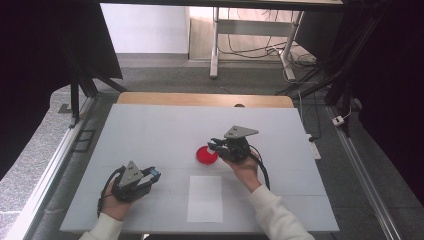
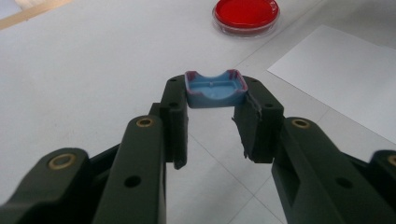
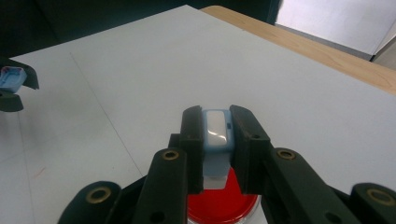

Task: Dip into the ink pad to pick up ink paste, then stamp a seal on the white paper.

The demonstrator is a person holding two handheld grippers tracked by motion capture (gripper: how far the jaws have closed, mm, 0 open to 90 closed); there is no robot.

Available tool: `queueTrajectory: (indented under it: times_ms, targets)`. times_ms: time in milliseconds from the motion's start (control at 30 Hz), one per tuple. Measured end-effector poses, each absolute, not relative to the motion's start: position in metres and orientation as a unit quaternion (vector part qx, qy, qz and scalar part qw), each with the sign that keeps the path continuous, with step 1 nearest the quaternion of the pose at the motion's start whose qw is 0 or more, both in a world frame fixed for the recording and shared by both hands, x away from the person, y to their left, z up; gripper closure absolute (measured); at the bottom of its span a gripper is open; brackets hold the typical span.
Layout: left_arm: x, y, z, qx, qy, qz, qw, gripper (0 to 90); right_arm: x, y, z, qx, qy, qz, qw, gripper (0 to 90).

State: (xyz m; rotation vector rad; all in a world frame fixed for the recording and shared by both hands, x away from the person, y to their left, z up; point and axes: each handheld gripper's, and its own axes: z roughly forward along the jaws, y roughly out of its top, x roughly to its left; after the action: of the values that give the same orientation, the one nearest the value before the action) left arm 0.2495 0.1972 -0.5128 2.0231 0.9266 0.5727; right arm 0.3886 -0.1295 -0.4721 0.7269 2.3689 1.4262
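My left gripper [image 2: 215, 93] is shut on a small blue cap-like piece [image 2: 215, 87] with a reddish rim, held across its tips. In the high view this gripper [image 1: 151, 174] rests low at the table's front left. My right gripper [image 3: 218, 122] is shut on a small light-blue and white piece [image 3: 217, 130] that hangs down between the jaws. It hovers just above a round red dish [image 3: 219, 205]. In the high view the right gripper [image 1: 214, 145] sits at the dish's [image 1: 205, 157] right rim, mid-table.
A white paper sheet [image 1: 205, 198] lies flat near the front edge, just in front of the dish. The grey-white table [image 1: 150, 130] has a wooden strip [image 1: 205, 99] along its far edge. Dark frame rails and cables stand around the table.
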Motion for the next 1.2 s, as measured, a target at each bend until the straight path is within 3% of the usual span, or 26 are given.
queueTrajectory:
  times_ms: [1200]
  targets:
    - [0.249,0.196,-0.513,0.804,0.366,0.232,0.406,65.3,0.359,-0.147,-0.455,0.234,0.819,0.508,0.131,75.7]
